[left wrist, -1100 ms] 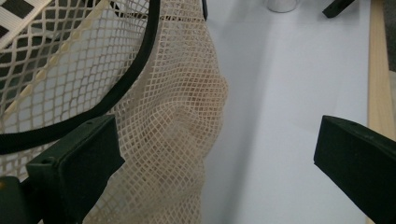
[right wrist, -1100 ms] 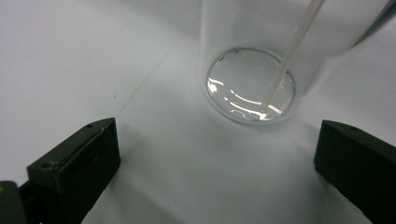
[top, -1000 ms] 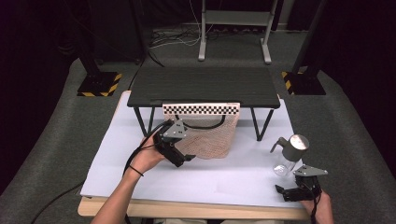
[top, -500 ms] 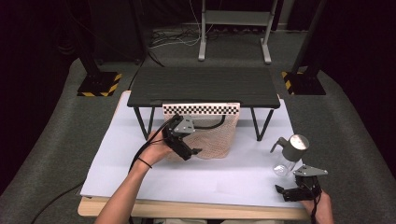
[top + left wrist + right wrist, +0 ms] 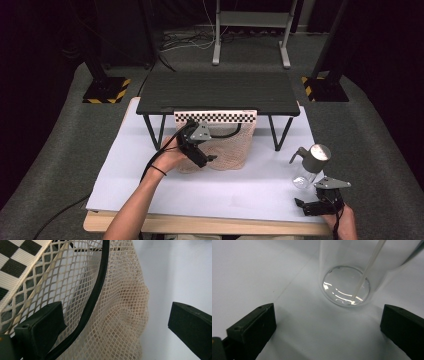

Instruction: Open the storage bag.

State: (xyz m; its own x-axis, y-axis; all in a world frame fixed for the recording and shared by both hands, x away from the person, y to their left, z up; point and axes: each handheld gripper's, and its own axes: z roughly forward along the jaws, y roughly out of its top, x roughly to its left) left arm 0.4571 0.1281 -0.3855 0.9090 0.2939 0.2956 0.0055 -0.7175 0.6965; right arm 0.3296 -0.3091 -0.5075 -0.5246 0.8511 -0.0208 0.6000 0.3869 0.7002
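A beige mesh bag (image 5: 232, 145) with a checkered band (image 5: 215, 116) hangs from the front edge of a low black stand (image 5: 215, 92). My left gripper (image 5: 207, 159) is at the bag's left lower part, open. In the left gripper view the mesh (image 5: 120, 315) and a black strap (image 5: 97, 290) lie between the spread jaws of the left gripper (image 5: 115, 327), the strap close to the left jaw. A clear pump bottle (image 5: 309, 167) with a silver top stands at the right. My right gripper (image 5: 303, 205) rests open just in front of it, jaws either side of the bottle's base (image 5: 347, 287).
The white board (image 5: 125, 165) covers the table under the stand. The stand's thin legs (image 5: 150, 131) rise beside the bag. Weighted bases with yellow-black stripes (image 5: 105, 90) and a metal frame (image 5: 250, 35) stand on the floor behind.
My left gripper has moved up and to the right, closer into the mesh bag. The right gripper and the bottle have stayed put.
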